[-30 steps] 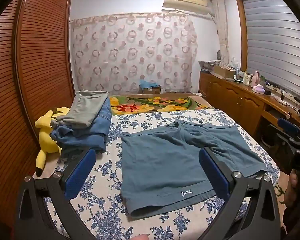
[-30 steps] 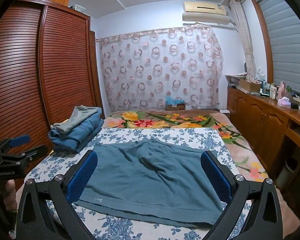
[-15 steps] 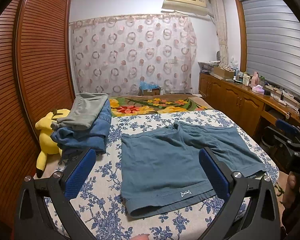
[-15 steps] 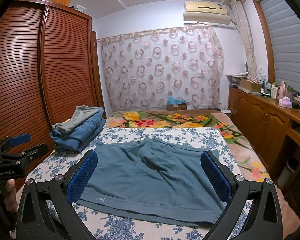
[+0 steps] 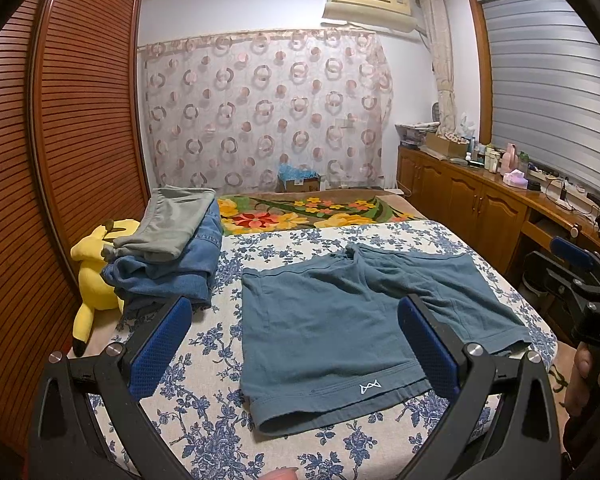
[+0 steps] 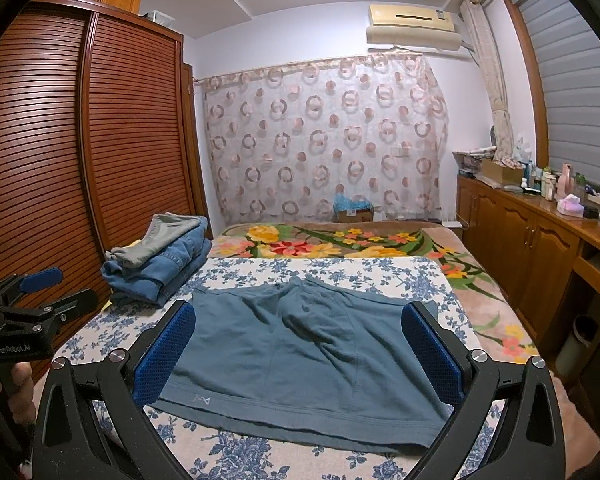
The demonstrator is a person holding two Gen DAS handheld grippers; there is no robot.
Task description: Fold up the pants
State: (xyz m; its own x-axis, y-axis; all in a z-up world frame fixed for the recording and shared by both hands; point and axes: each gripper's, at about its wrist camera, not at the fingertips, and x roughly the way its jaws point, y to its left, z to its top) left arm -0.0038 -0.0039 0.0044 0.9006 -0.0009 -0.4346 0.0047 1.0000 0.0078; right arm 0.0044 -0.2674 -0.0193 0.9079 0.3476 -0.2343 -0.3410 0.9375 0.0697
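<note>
Teal-blue shorts (image 5: 340, 324) lie spread flat on the floral bed sheet (image 5: 204, 408), hem with a small white logo toward me. They also show in the right wrist view (image 6: 308, 352). My left gripper (image 5: 294, 344) is open and empty, held above the near edge of the bed. My right gripper (image 6: 298, 350) is open and empty, above the near hem. Each gripper shows in the other's view: the right one at the right edge (image 5: 580, 284), the left one at the left edge (image 6: 36, 300).
A stack of folded jeans and grey pants (image 5: 168, 252) sits at the bed's left, also in the right wrist view (image 6: 160, 256). A yellow plush toy (image 5: 94, 276) lies beside it. A slatted wardrobe (image 5: 60, 152) stands left, wooden cabinets (image 5: 472, 208) right.
Both grippers have drifted only slightly; the views shift a little. The shorts lie unchanged.
</note>
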